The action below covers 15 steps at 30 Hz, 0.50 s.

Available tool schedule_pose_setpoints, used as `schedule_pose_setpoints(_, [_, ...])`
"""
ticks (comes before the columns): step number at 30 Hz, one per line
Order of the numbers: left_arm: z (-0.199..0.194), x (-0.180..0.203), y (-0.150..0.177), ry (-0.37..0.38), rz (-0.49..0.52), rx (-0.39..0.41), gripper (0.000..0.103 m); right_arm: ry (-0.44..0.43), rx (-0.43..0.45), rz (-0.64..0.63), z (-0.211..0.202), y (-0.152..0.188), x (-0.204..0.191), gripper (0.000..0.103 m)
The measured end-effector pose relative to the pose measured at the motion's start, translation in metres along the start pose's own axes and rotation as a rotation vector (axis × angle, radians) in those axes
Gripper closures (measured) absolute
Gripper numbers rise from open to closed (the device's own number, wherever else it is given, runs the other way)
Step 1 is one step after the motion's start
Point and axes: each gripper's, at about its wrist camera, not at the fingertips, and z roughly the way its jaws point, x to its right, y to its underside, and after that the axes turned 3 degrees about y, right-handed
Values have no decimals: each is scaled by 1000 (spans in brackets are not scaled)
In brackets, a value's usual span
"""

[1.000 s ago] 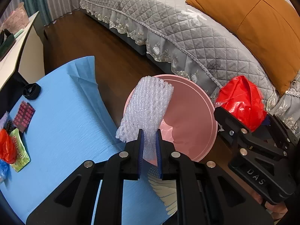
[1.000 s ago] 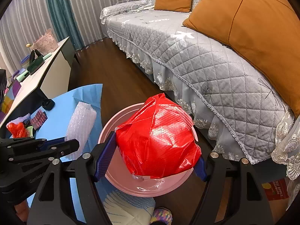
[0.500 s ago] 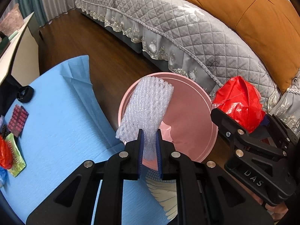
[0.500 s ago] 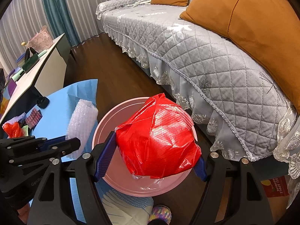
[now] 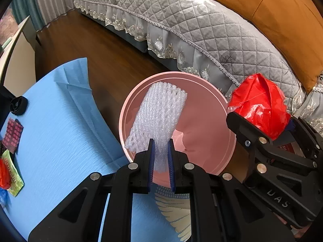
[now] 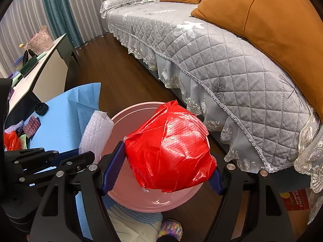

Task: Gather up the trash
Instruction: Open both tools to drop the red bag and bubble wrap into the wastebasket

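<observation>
- Dark wooden flooring (image 5: 113, 64) runs between a table on the left of both frames and a sofa with a grey quilted cover (image 6: 212, 60) on the right; orange cushions (image 6: 282, 26) lean along the sofa back.
- At the far left of the left wrist view, a blue tablecloth (image 5: 60, 125) covers the table, with a black ring-shaped object (image 5: 18, 105), a red blister pack (image 5: 13, 135) and a green wrapper (image 5: 12, 179) near its left edge.
- In the lower middle of that view, the left gripper (image 5: 160, 161) has its jaws nearly closed, clamping the lower end of a roll of bubble wrap (image 5: 159, 115).
- Bubble wrap rises from the pads and leans over the open mouth of the pink bin (image 5: 201, 125), which stands on the floor just beside the table edge.
- In the right wrist view, the same bubble wrap (image 6: 97, 133) shows at the bin's left rim (image 6: 125, 113), beside the blue cloth.
- At the centre of the right wrist view, the right gripper (image 6: 161, 169) has its jaws set wide, pressed against both sides of a crumpled red plastic bag (image 6: 169, 149).
- Red bag hangs above the pink bin, overlapping most of its opening.
- Below the bin, a white and blue patterned cloth (image 6: 129, 221) and a multicoloured knitted item (image 6: 171, 227) lie at the bottom edge.
- At the lower right, a red box (image 6: 295, 199) sits on the floor under the sofa's lace trim.
</observation>
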Motion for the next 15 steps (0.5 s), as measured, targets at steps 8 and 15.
schedule_pose_setpoints(8, [4, -9, -3, -55, -33, 8, 38, 47, -7, 26, 4, -2, 7, 29])
schedule_pose_setpoints(15, [8, -22, -2, -25, -77, -2, 15, 21, -24, 91, 6, -3, 18, 11])
